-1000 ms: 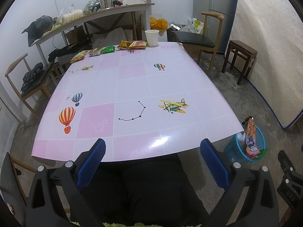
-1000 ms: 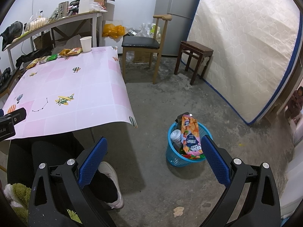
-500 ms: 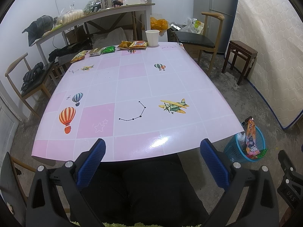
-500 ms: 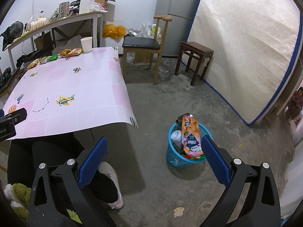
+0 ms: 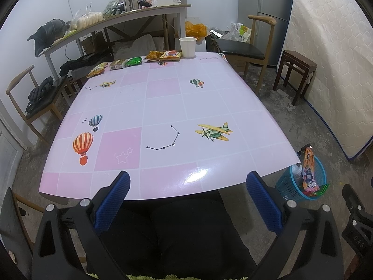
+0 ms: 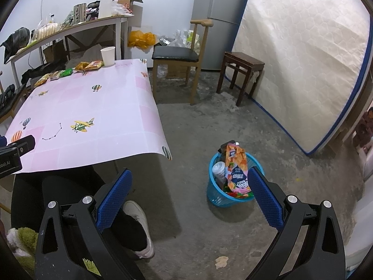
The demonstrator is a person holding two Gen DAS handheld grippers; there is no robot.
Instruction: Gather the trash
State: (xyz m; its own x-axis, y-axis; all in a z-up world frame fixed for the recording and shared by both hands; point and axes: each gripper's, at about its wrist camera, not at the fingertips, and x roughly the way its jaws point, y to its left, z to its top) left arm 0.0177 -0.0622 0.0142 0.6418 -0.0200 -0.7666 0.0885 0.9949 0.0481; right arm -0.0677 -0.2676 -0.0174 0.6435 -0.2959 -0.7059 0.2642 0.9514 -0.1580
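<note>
Several snack wrappers point(image 5: 163, 55) and a white paper cup point(image 5: 187, 47) lie along the far edge of the pink table point(image 5: 163, 107). They also show in the right wrist view: wrappers point(image 6: 89, 64), cup point(image 6: 108, 56). A blue trash basket point(image 6: 229, 197) stands on the floor right of the table, holding an orange snack bag point(image 6: 235, 163) and other trash; it also shows in the left wrist view point(image 5: 291, 187). My left gripper point(image 5: 187, 186) is open and empty at the table's near edge. My right gripper point(image 6: 188, 186) is open and empty above the floor, near the basket.
A wooden chair point(image 6: 179, 56) and a dark stool point(image 6: 242, 70) stand beyond the table's right side. A mattress point(image 6: 303, 53) leans on the right wall. A cluttered shelf point(image 5: 116, 21) runs behind the table. A person's legs point(image 5: 186, 233) are under the near edge.
</note>
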